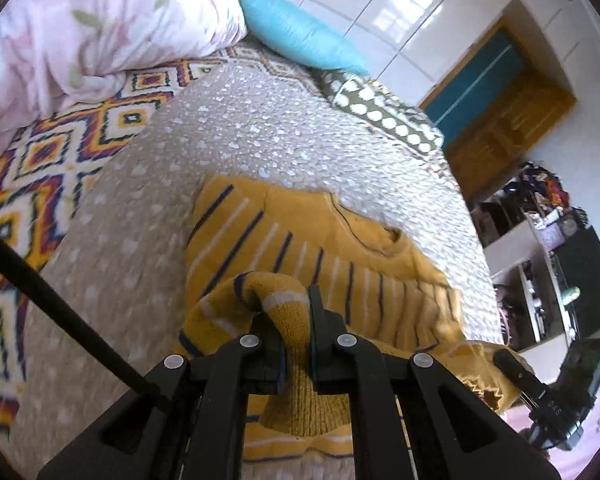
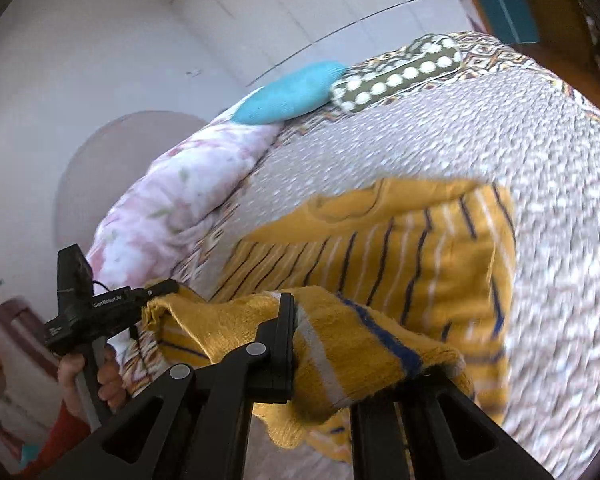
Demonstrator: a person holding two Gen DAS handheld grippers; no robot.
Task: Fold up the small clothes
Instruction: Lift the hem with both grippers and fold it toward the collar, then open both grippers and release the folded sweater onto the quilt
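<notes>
a bedroom, with a grey dotted bedspread laid over a bright zigzag blanket, a floral duvet and a turquoise pillow at the far end. the yellow striped sweater lies across the middle of the spread, its near hem lifted. the left gripper is clamped on a bunched fold of that hem, and the right gripper looks pinched on the other corner (its far finger is buried under cloth). the fold is likely mid-carry: both corners should travel level and together toward the neckline, keeping the hem taut between them so it lands square, not twisted.
</notes>
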